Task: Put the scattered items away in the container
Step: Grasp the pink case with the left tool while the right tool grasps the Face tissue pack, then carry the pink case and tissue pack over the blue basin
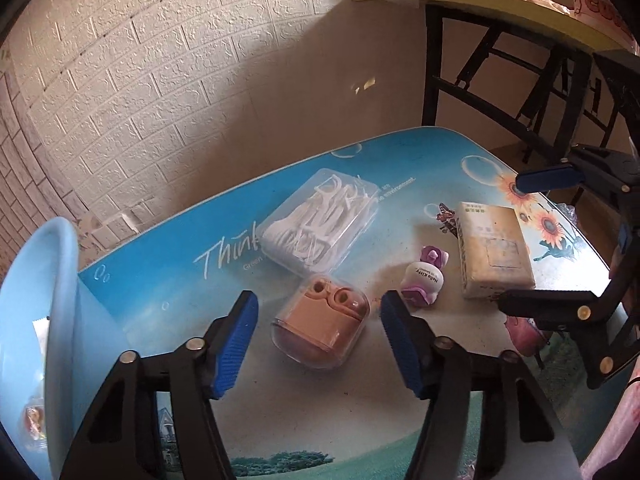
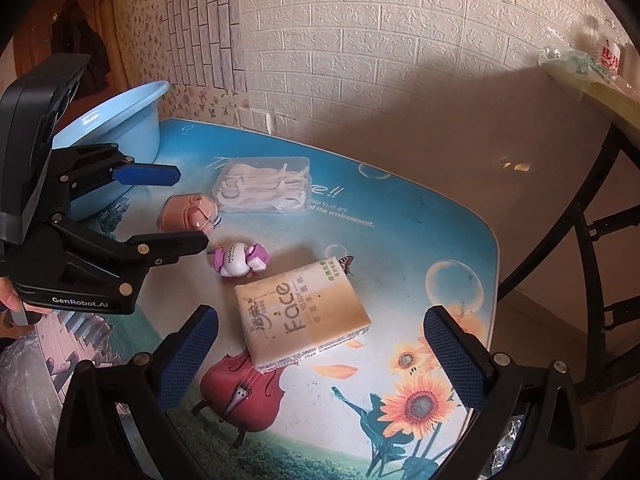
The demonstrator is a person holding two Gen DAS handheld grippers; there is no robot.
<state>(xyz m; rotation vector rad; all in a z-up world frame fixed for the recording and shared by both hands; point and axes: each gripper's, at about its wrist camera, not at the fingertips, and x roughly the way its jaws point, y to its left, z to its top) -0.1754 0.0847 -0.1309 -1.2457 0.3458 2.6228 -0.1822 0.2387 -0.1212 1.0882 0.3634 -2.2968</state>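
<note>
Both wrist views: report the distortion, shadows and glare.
Left wrist view: fisheye bends the table edge, dark vignette corners, shadow across the wall, glints on the clear floss pick box. Right wrist view: same bowing, shaded wall at right, sheen on the blue basin.

Left gripper point(image 1: 320, 336): I see two black plastic fingers, each a triangular frame with cut-out windows, running forward from my camera.
Left pads point(image 1: 236, 344): blue, finely ribbed, set on the inner face of each fingertip.
Left rivets: round brass-coloured pins at the finger joints, two on each side.
Left body, from my right camera: black boxy housing behind the fingers, white lettering "GenRobot.AI" along its lower edge, a grey band across its rear.
Right gripper point(image 2: 320, 364): same black frames, with silver pins at the joints.
Right pads point(image 2: 454, 356): blue with a fine mesh texture.
</note>
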